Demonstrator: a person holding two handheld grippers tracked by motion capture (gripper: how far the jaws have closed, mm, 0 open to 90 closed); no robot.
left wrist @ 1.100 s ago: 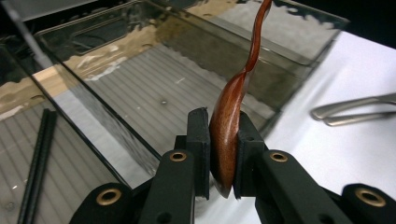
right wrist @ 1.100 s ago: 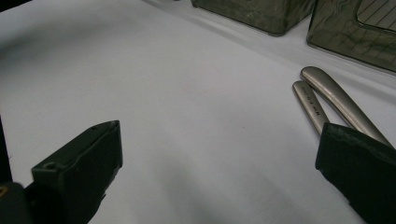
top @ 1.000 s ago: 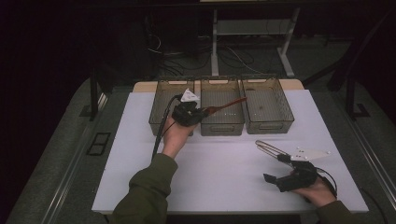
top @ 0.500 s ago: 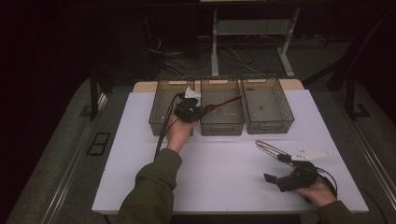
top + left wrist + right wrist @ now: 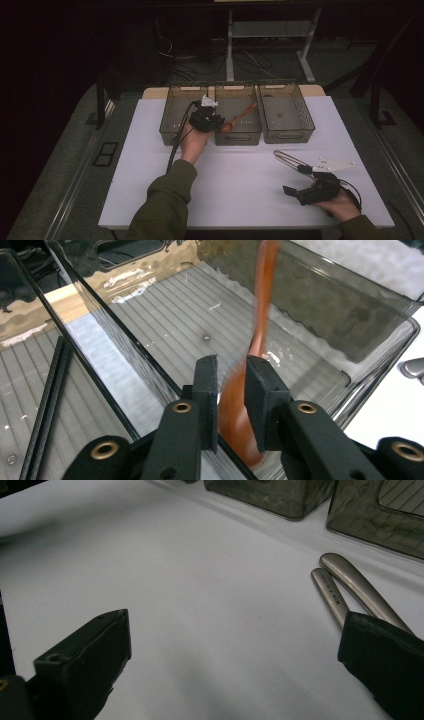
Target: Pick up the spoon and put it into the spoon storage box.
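A reddish-brown wooden spoon [image 5: 243,116] slants over the middle smoke-coloured bin [image 5: 238,140]. Its bowl is by the bin's near wall and its handle points to the far right. My left gripper [image 5: 218,125] hovers at that near wall. In the left gripper view the spoon [image 5: 263,300] is blurred, and its bowl lies in the gap of the gripper [image 5: 231,367]. Those jaws have just been opening and no longer press on it. My right gripper [image 5: 297,181] rests on the white table at the near right, open wide, beside metal tongs [image 5: 290,160]. The tongs' handles [image 5: 345,582] lie just past its right jaw.
Three clear bins stand in a row at the back: a left one [image 5: 175,131], the middle one, and a right one [image 5: 289,134]. The white tabletop [image 5: 240,185] stretches bare between my hands. Beyond the table are dark floor, cables and a stand.
My left hand has edged slightly toward the middle bin's near wall with the spoon. The right hand and the tongs have not moved.
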